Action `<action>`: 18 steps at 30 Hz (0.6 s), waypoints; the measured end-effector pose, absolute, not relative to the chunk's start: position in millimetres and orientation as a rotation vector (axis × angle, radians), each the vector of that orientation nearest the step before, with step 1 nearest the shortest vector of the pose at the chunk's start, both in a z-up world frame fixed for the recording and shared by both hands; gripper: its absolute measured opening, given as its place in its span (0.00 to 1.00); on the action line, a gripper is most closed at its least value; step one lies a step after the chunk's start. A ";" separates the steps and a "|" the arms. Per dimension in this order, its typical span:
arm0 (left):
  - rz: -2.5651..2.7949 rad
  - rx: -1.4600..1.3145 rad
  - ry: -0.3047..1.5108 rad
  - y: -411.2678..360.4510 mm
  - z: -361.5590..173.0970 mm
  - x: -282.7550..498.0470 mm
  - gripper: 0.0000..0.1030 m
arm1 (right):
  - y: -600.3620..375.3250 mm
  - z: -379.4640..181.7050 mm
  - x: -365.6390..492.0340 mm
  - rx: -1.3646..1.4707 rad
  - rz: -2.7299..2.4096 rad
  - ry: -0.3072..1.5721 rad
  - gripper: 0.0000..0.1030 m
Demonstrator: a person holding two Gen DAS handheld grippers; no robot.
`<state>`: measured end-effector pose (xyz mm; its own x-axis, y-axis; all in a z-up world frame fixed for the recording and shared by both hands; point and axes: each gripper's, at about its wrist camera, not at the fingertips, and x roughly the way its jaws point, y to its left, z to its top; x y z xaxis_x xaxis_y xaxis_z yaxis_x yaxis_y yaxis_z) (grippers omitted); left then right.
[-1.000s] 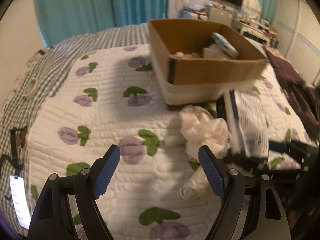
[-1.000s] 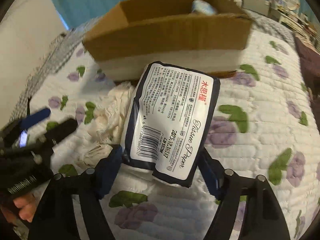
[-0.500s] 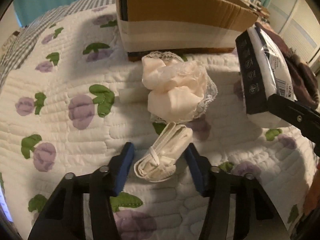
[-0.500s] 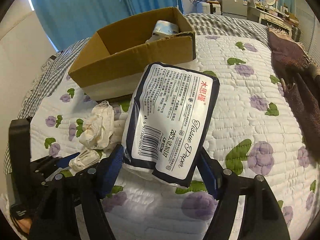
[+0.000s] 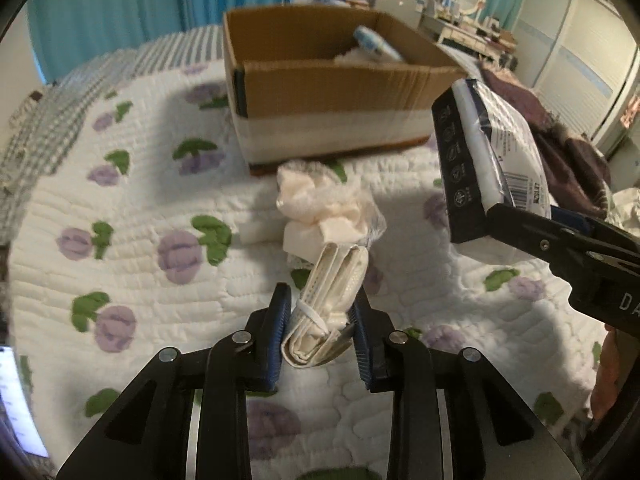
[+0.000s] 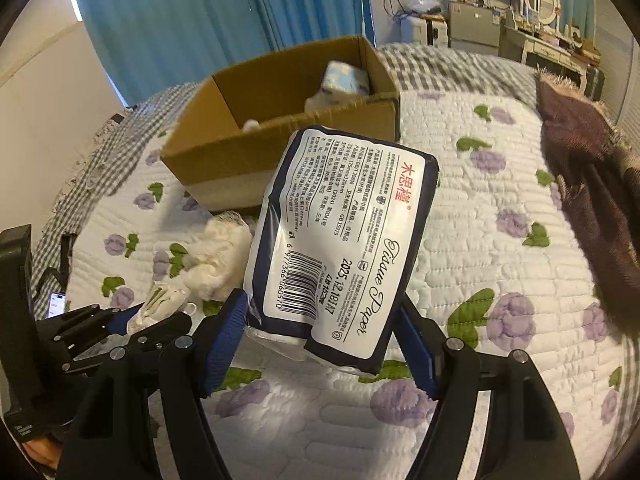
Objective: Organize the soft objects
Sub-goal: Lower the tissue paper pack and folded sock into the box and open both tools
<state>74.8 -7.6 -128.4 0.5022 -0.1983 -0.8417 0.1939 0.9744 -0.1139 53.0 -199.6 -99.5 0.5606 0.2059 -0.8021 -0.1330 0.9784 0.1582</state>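
Observation:
A small folded white bundle with a white band round it lies on the flowered quilt. My left gripper is closing on it, and both blue pads touch its sides. The same bundle shows at the lower left of the right wrist view, in the left gripper. My right gripper is shut on a navy and white tissue paper pack and holds it above the quilt. In the left wrist view that pack hangs at the right. A crumpled cream lace cloth lies just beyond the bundle.
An open cardboard box stands on the bed behind the cloth, with a blue and white pack and other soft things inside. A dark brown blanket covers the bed's right side. A lit phone lies at the left edge.
My left gripper swung right and came down over the white bundle, and its jaws narrowed from wide apart to touching it. My right gripper rose with the tissue pack.

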 end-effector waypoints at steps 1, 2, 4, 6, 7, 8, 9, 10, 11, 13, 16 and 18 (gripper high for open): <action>-0.235 -0.004 1.002 -6.6 -121.5 72.4 0.28 | -199.2 -92.6 50.1 0.081 0.201 0.942 0.70; -0.234 -0.006 0.985 -7.9 -115.4 68.5 0.28 | -199.1 -87.1 47.9 0.078 0.202 0.930 0.70; -0.242 -0.014 0.949 -4.4 -100.3 65.8 0.28 | -198.7 -74.1 43.9 0.075 0.206 0.904 0.70; -0.246 -0.010 0.911 -3.0 -84.5 68.8 0.28 | -198.0 -60.9 41.0 0.073 0.214 0.879 0.70; -0.244 -0.006 0.897 -2.8 -78.0 72.5 0.28 | -197.8 -51.7 40.1 0.067 0.217 0.862 0.70; -0.242 -0.003 0.874 -1.5 -69.2 75.4 0.28 | -197.8 -44.8 39.9 0.062 0.218 0.849 0.70; -0.241 -0.003 0.856 -1.8 -61.7 78.0 0.28 | -198.4 -37.2 40.3 0.057 0.219 0.836 0.70; -0.242 -0.005 0.842 -0.3 -56.0 81.8 0.28 | -198.6 -27.2 41.4 0.050 0.222 0.817 0.70; -0.244 -0.008 0.825 0.0 -48.0 86.3 0.28 | -198.8 -20.6 43.0 0.046 0.224 0.806 0.70; -0.244 -0.008 0.795 -0.8 -33.9 92.4 0.28 | -200.1 -2.7 49.3 0.040 0.230 0.775 0.70; -0.239 -0.001 0.755 -1.7 -15.4 106.7 0.28 | -200.9 16.2 61.8 0.032 0.233 0.741 0.70; -0.236 -0.008 0.735 -1.4 -5.4 120.8 0.28 | -201.2 27.4 74.6 0.029 0.238 0.722 0.70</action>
